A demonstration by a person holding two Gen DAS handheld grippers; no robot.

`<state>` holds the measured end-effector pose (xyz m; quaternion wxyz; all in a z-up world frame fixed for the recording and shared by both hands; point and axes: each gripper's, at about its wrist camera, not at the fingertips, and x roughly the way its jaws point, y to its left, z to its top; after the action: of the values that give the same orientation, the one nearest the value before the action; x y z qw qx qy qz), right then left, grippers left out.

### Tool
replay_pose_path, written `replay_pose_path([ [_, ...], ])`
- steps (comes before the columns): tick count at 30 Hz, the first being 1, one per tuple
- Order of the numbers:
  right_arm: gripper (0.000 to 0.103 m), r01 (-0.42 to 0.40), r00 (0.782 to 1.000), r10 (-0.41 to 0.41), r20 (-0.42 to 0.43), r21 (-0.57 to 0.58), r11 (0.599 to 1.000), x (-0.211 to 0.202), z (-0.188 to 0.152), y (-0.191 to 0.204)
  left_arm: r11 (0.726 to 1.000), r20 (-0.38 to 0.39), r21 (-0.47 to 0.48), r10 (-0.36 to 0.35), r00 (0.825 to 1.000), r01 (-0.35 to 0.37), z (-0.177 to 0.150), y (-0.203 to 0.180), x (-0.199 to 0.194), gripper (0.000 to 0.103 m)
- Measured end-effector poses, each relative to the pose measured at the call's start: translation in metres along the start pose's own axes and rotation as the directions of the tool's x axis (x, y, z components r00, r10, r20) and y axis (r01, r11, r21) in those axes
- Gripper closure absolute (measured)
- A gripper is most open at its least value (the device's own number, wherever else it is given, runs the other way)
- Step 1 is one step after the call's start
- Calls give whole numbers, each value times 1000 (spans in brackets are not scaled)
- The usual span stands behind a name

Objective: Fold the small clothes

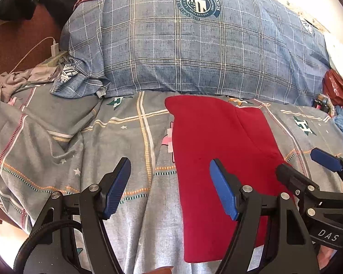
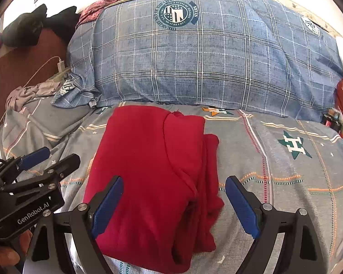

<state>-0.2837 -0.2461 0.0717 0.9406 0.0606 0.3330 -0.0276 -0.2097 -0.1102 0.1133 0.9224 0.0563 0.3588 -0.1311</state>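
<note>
A folded red garment (image 2: 153,171) lies on the bed (image 2: 285,182) just before the blue pillow (image 2: 194,68); both hand-held grippers, left (image 1: 169,189) and right (image 2: 173,207), hover open and empty, likely released after folding.

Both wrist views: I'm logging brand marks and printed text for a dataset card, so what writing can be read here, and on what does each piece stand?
"GenRobot.AI": white, on the left gripper body, right wrist view.
"DAS": white, on the right gripper body, cut off at the frame edge.
"STARS": on the round crest printed on the blue plaid pillow.
"H": in the green star on the grey bedsheet.
Ring text around the crest: too small to read.
Red garment: no writing.
</note>
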Motion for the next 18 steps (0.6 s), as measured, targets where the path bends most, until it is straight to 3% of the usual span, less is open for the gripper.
replay_pose_path([
  [18, 14, 12, 999, -13, -30, -8, 1000, 15, 0, 2, 1000, -26, -1, -17, 1000, 17, 0, -4, 16, 31],
])
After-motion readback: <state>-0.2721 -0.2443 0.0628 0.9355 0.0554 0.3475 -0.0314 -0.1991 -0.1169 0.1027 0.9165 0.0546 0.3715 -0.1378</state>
